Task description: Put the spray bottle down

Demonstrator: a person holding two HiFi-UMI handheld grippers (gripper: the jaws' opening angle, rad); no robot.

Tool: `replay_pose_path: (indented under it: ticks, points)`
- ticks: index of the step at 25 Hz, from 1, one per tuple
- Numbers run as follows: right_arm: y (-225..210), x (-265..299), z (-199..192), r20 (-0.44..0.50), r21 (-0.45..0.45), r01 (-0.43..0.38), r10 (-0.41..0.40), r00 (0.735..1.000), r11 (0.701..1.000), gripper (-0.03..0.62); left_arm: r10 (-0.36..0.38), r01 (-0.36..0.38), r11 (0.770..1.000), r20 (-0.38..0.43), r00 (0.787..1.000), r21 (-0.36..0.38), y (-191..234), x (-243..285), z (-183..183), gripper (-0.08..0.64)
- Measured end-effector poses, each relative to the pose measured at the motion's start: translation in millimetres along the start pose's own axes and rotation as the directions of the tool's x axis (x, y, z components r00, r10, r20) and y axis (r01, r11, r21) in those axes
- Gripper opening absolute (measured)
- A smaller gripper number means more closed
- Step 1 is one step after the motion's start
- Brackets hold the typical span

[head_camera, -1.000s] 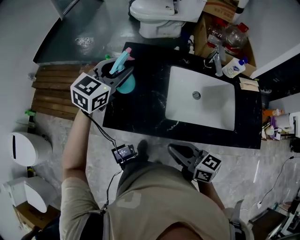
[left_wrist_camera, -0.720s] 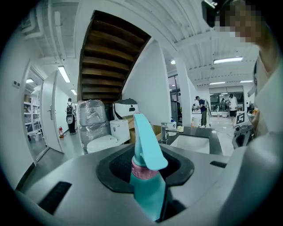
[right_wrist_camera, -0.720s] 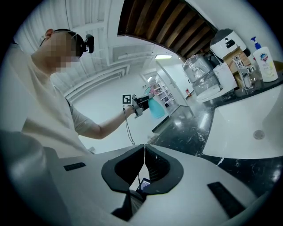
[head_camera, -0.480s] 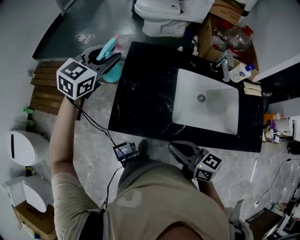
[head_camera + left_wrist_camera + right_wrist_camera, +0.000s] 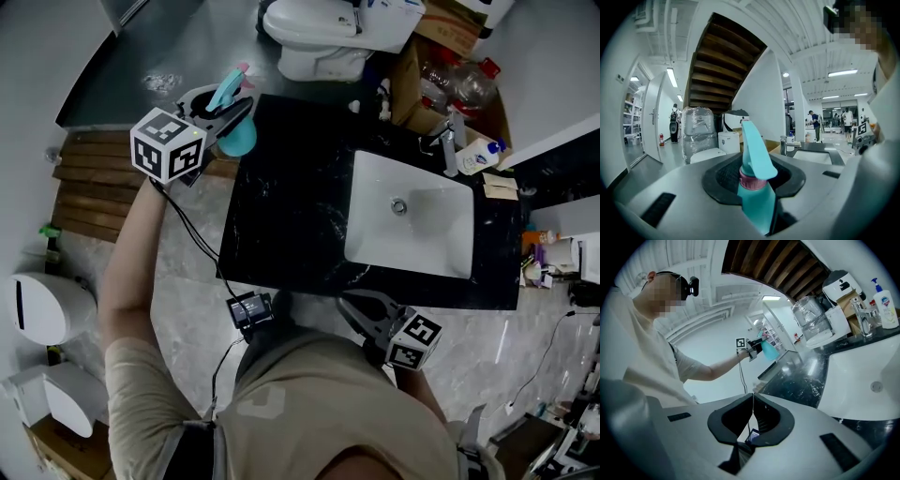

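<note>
Arm stretched out to the left, my left gripper [image 5: 228,114] clamps the teal spray bottle [image 5: 238,138] at the black bench's [image 5: 291,197] far corner — my right gripper [image 5: 354,305] hangs closed and empty by my waist. Only the left gripper view shows the bottle's pink collar [image 5: 751,180].

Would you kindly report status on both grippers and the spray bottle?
Left gripper shut on spray bottle, held up at the left edge of the counter, not yet down. Right gripper shut, empty. Nothing seen in the way.
</note>
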State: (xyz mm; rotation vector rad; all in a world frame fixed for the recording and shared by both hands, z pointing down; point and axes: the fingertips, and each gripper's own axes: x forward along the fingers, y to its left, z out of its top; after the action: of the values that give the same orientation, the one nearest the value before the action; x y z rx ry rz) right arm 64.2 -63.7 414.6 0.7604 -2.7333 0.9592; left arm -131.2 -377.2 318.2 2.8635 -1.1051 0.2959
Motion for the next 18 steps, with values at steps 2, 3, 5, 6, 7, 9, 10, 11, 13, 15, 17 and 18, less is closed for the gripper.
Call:
replay_pose_path:
  ticks: [2,3,5,6,7,9,10,11,13,15,17,18]
  points:
    - [-2.4,0.5,-0.3,-0.002,0.008,0.008,-0.008,1.0,1.0,0.023,0.002,-0.002,1.0,0.004,1.0,-0.014,5.8,8.6,-3.8,0.133]
    - [-4.0,0.7,-1.2,-0.004,0.011,0.011,-0.011,1.0,1.0,0.023,0.005,-0.005,1.0,0.007,1.0,-0.022,8.5,13.3,-5.9,0.133]
    - [-6.9,0.9,-3.1,-0.011,0.012,0.016,-0.016,1.0,1.0,0.023,0.012,-0.012,0.999,0.011,1.0,-0.036,13.3,23.0,-10.2,0.133]
    - [-7.7,1.3,-3.0,-0.012,0.013,0.019,-0.019,1.0,1.0,0.023,0.016,-0.015,0.999,0.013,1.0,-0.043,15.5,27.6,-12.3,0.133]
    - [-8.4,2.0,-2.5,-0.012,0.016,0.021,-0.021,1.0,1.0,0.023,0.018,-0.018,0.999,0.015,1.0,-0.049,17.6,31.7,-14.1,0.133]
    - [-10.1,3.5,-1.9,-0.012,0.028,0.028,-0.027,1.0,0.999,0.023,0.023,-0.022,0.998,0.017,1.0,-0.057,21.6,39.4,-17.3,0.133]
    - [-11.1,4.0,-1.8,-0.01,0.036,0.031,-0.031,0.999,0.999,0.023,0.024,-0.023,0.998,0.018,1.0,-0.058,23.0,43.3,-18.6,0.133]
    - [-11.9,4.2,-1.9,-0.01,0.043,0.035,-0.034,0.999,0.998,0.023,0.024,-0.023,0.998,0.018,1.0,-0.059,23.9,47.6,-19.9,0.133]
    - [-13.4,4.9,-2.4,-0.011,0.051,0.042,-0.041,0.999,0.998,0.023,0.021,-0.019,0.998,0.021,1.0,-0.067,25.0,56.1,-23.0,0.133]
    - [-14.1,7.2,-3.7,-0.014,0.053,0.042,-0.041,0.999,0.998,0.023,0.025,-0.023,0.996,0.023,0.999,-0.082,27.7,60.9,-26.9,0.133]
    - [-13.2,8.8,-4.9,-0.02,0.058,0.04,-0.038,0.999,0.998,0.023,0.04,-0.038,0.995,0.027,0.999,-0.094,31.4,64.4,-29.7,0.133]
    - [-12.8,8.5,-5.4,-0.023,0.061,0.042,-0.04,0.999,0.997,0.023,0.045,-0.042,0.994,0.03,0.999,-0.098,32.1,67.8,-30.3,0.133]
